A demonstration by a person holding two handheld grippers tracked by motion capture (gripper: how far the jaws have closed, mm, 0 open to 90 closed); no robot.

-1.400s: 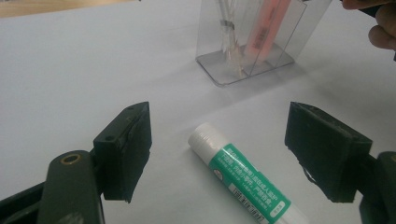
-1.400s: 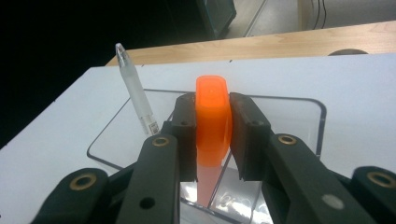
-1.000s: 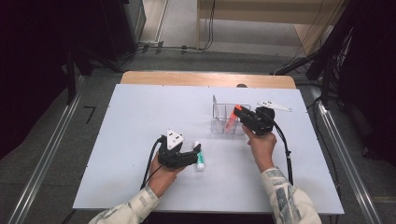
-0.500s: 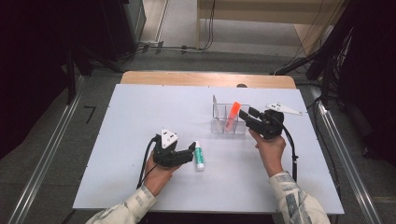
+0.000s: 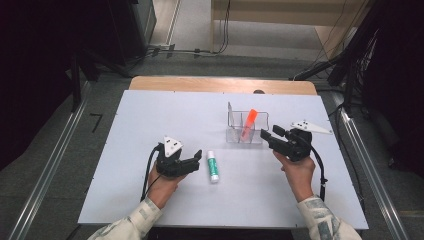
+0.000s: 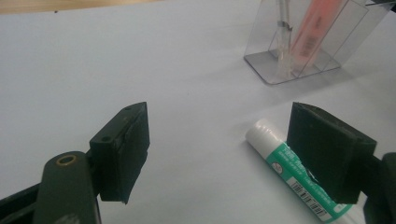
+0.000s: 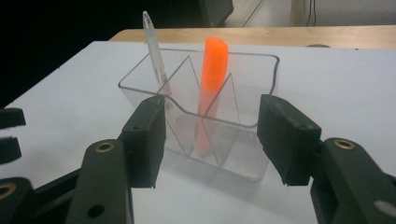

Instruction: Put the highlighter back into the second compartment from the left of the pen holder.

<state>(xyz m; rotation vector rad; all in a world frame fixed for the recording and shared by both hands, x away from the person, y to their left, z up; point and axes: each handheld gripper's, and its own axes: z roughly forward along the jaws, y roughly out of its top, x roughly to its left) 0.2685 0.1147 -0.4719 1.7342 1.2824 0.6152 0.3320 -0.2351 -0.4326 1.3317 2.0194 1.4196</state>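
Note:
A clear divided organizer point(image 5: 239, 135) point(image 7: 243, 161) stands right of the table's middle. An orange highlighter point(image 5: 249, 121) point(image 7: 213, 70) leans upright in it, and a clear pen point(image 7: 153, 44) stands in its left compartment. My right gripper point(image 5: 270, 134) point(image 7: 210, 123) is just right of the organizer. Its jaws have just been opening and stand open, with nothing between them. A white and green glue stick point(image 5: 213, 165) point(image 6: 292, 170) lies flat on the table. My left gripper point(image 5: 196, 161) point(image 6: 222, 123) is open just left of the glue stick, whose cap end lies by the right jaw.
The white table top point(image 5: 150, 120) ends in a wooden strip point(image 5: 220, 84) at the far side. Cables trail from both grippers toward the near edge. Dark equipment and floor surround the table.
The right gripper has let go of the orange highlighter, which now stands in the organizer, and has drawn back to the right with wider jaws. The left hand has hardly moved.

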